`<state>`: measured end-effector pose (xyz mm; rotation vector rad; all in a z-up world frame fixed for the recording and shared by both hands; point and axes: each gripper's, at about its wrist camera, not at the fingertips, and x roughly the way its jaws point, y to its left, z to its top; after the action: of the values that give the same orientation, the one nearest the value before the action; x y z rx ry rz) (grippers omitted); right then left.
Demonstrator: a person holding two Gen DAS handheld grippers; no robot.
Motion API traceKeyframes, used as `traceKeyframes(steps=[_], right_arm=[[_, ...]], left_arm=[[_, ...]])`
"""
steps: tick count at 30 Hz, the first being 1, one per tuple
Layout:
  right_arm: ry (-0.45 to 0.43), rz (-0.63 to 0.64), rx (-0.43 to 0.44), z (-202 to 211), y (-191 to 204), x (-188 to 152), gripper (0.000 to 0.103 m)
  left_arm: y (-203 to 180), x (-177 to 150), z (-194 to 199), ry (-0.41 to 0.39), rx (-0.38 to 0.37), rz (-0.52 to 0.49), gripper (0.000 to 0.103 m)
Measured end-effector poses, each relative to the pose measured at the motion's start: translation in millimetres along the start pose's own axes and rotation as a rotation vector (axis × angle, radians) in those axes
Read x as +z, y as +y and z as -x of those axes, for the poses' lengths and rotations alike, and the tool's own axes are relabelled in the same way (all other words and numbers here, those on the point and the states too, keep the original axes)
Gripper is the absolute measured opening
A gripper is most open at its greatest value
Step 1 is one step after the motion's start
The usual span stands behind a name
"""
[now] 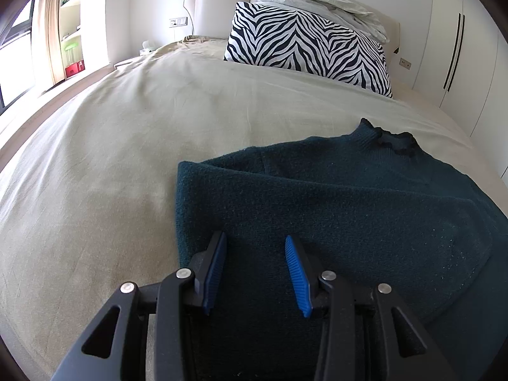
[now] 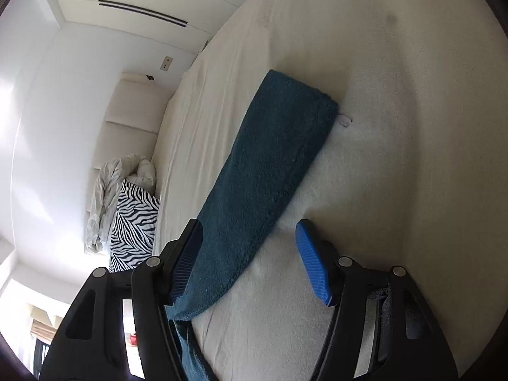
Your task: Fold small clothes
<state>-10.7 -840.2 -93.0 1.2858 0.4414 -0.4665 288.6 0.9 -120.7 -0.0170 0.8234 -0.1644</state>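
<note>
A dark teal knitted sweater (image 1: 333, 209) lies flat on the beige bed sheet (image 1: 127, 158), its collar pointing toward the pillows. My left gripper (image 1: 255, 241) is open and empty just above the sweater's near left part. In the right wrist view one sleeve (image 2: 266, 165) of the sweater stretches out over the sheet (image 2: 397, 127). My right gripper (image 2: 249, 231) is open, with the sleeve passing between its fingers close to the left pad (image 2: 187, 260); nothing is clamped.
A zebra-striped pillow (image 1: 304, 44) and a crumpled white duvet (image 1: 317, 3) lie against the headboard. White wardrobe doors (image 1: 460, 47) stand to the right of the bed. A window and shelves are at the far left.
</note>
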Motion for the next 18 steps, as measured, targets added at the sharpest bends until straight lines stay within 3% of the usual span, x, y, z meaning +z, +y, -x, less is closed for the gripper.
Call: traceKeyframes(steps=[5, 6, 8, 10, 13, 18], right_arm=[[-0.059, -0.027, -0.015, -17.8, -0.9, 30.9, 0.058], [-0.071, -0.028, -0.031, -20.7, -0.3, 40.8, 0.053], [-0.06, -0.017, -0.072, -28.4, 8.9, 56.1, 0.03], [-0.039, 0.048, -0.082, -36.0, 30.1, 53.1, 0.016], [0.009, 0.279, -0.073, -49.0, 94.8, 19.8, 0.014], [0.173, 0.705, 0.026, -78.9, 221.9, -118.5, 0.014]], left_arm=[[-1.4, -0.4, 0.3, -0.001, 0.002, -0.001, 0.043], [-1.9, -0.8, 0.6, -0.002, 0.003, -0.002, 0.043], [-2.1, -0.5, 0.6, -0.003, 0.004, -0.003, 0.043], [-1.9, -0.5, 0.3, -0.006, 0.003, -0.003, 0.042], [-1.6, -0.1, 0.3, -0.008, 0.004, -0.002, 0.043], [0.5, -0.5, 1.0, -0.009, -0.009, 0.008, 0.043]])
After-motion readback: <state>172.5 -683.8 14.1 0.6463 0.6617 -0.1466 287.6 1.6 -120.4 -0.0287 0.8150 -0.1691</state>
